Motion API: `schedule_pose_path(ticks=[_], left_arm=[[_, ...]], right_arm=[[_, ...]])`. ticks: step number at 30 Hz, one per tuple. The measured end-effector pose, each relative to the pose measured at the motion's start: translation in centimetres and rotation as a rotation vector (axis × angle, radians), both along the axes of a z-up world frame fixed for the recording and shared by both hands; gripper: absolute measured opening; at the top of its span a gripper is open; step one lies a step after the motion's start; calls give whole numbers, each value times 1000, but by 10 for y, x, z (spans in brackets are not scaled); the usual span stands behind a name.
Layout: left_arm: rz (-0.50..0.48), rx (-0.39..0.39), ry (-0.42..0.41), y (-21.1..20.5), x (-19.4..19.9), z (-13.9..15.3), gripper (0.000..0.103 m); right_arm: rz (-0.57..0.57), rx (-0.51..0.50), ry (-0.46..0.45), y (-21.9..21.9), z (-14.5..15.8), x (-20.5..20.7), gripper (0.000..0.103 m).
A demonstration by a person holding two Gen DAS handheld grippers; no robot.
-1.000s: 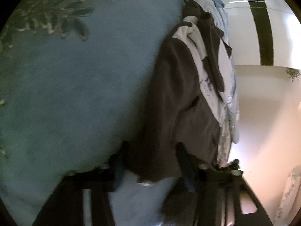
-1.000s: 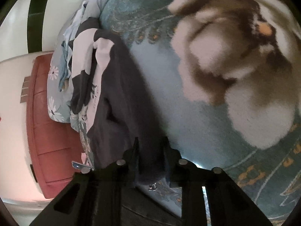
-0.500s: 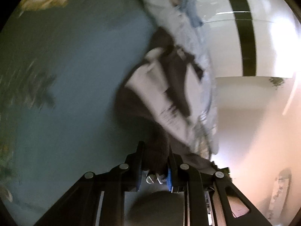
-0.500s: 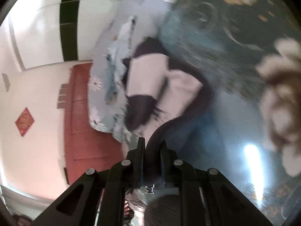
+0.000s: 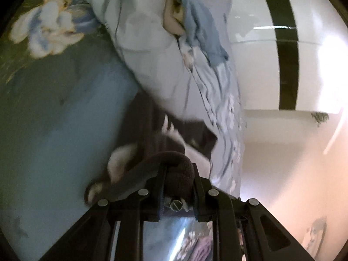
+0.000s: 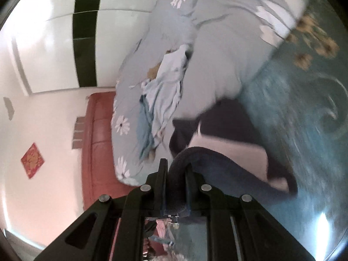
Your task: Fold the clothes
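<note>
On the bedspread [image 5: 54, 117], your left gripper [image 5: 177, 174] and right gripper [image 6: 175, 174] each pinch the dark garment's [image 6: 228, 117] hem; carry it far and lay it over.

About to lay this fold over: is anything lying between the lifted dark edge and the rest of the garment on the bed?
Nothing visible. Both tools, left tool and right tool, pinch the dark garment; only the pale quilt lies beyond it.

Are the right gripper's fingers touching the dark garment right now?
Touching. The right wrist view shows the right gripper clamped on a rolled edge of the dark garment.
</note>
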State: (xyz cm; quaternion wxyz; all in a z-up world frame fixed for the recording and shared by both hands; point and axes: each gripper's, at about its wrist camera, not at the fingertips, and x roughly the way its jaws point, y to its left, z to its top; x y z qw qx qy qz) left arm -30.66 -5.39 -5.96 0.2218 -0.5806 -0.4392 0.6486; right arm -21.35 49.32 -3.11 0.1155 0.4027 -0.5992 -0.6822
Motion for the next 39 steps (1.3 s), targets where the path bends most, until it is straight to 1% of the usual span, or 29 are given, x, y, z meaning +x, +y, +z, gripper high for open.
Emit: schedule_pose_path(ticks=[3, 7, 11, 12, 14, 15, 16, 17, 18, 19, 21, 23, 26, 28, 29, 30, 31, 32, 33, 34, 36, 38, 39], left_arm=[[57, 29, -55, 8, -32, -25, 21], [84, -12, -102, 23, -62, -57, 22], [75, -40, -120, 32, -76, -79, 23], [75, -39, -124, 33, -77, -83, 26], [79, -24, -128, 34, -79, -85, 30], [81, -16, -130, 35, -80, -86, 36], [83, -8, -131, 36, -80, -86, 45], [85, 2, -123, 37, -81, -83, 49], [87, 15, -105, 37, -81, -77, 59], [81, 21, -89, 37, -82, -70, 65], [67, 31, -55, 38, -82, -56, 68], [37, 16, -15, 40, -81, -38, 70], [-6, -57, 55, 41, -71, -12, 71], [-27, -151, 111, 35, -52, 6, 74], [-30, -194, 124, 31, -42, 9, 74], [-33, -247, 139, 27, -26, 10, 75], [-37, -277, 143, 22, -13, 7, 75], [-39, -299, 134, 18, 1, 1, 76], [-35, -313, 109, 11, 18, -10, 76], [-26, -318, 83, 4, 34, -21, 76], [25, -259, 19, -6, 59, -44, 76], [76, -198, -44, -15, 83, -67, 76], [100, -163, -73, -16, 91, -77, 76]], right_arm=[[-28, 3, -44, 2, -16, -37, 14], [-48, 5, -111, 5, -43, -67, 14], [-65, -4, -160, 7, -67, -81, 15], [-65, -3, -168, 7, -71, -83, 18], [-64, 1, -183, 6, -77, -86, 18], [-61, 7, -185, 6, -78, -86, 19], [-57, 16, -184, 5, -77, -87, 22], [-52, 24, -180, 5, -75, -87, 24], [-47, 35, -171, 4, -71, -88, 28], [-40, 46, -159, 3, -66, -88, 35], [-23, 68, -128, 2, -54, -88, 43], [0, 104, -93, 0, -38, -87, 48], [23, 174, -58, -1, -14, -78, 52], [28, 199, -41, 1, -4, -66, 52], [28, 210, -37, 2, -3, -57, 52], [29, 220, -40, 3, -4, -45, 52], [28, 229, -52, 4, -7, -33, 53], [22, 232, -70, 6, -14, -19, 53], [14, 232, -90, 9, -22, -2, 53], [5, 233, -110, 11, -30, 14, 53], [-16, 221, -145, 16, -47, 44, 53], [-45, 180, -171, 16, -64, 70, 53], [-58, 157, -183, 15, -73, 81, 54]])
